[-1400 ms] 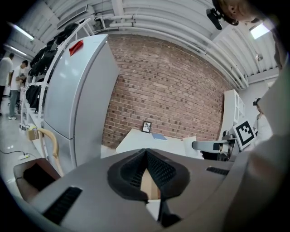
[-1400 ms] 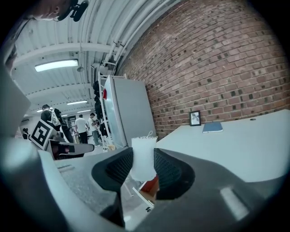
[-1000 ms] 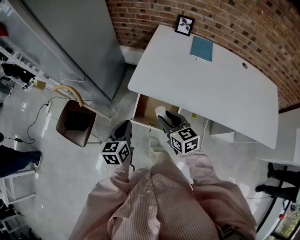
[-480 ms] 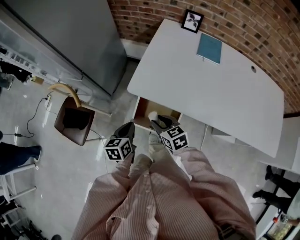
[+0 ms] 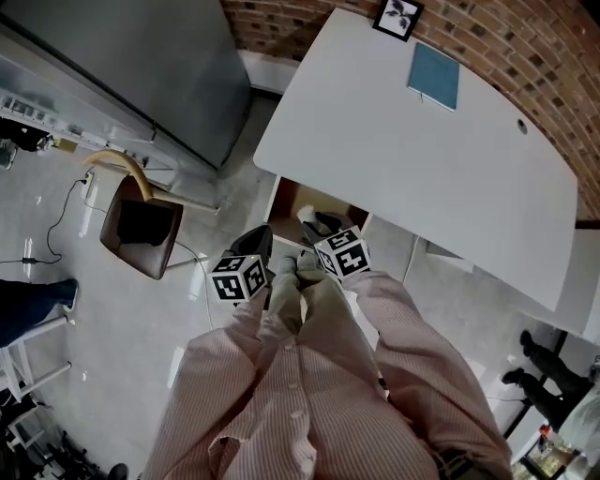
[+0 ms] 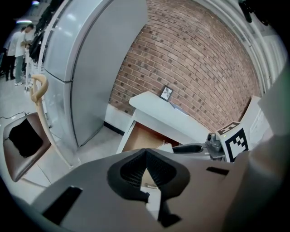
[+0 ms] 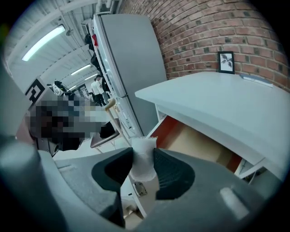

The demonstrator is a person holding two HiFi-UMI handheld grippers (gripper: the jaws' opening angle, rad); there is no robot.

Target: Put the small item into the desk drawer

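Two grippers, both mine, are held side by side in front of the white desk [image 5: 422,159]. My right gripper [image 7: 142,153] is clamped on the item [image 7: 143,164], a small white piece pinched between the two pads with its ragged upper end rising past the tips. In the head view the item hangs over the front part of the open drawer [image 5: 289,201], whose wooden inside shows under the desk's near edge; whether the item touches the drawer cannot be told. My left gripper [image 6: 146,156] has its jaws together at the tips with nothing between them. It sits just left of the right one, near the drawer's front left corner and outside the drawer. On the desk top, by the far edge near the brick wall [image 5: 525,56], stand a frame [image 5: 396,14] and, just beside it, a flat blue book [image 5: 433,75]. A brown chair [image 5: 141,230] stands on the floor to the left, well apart from the drawer.
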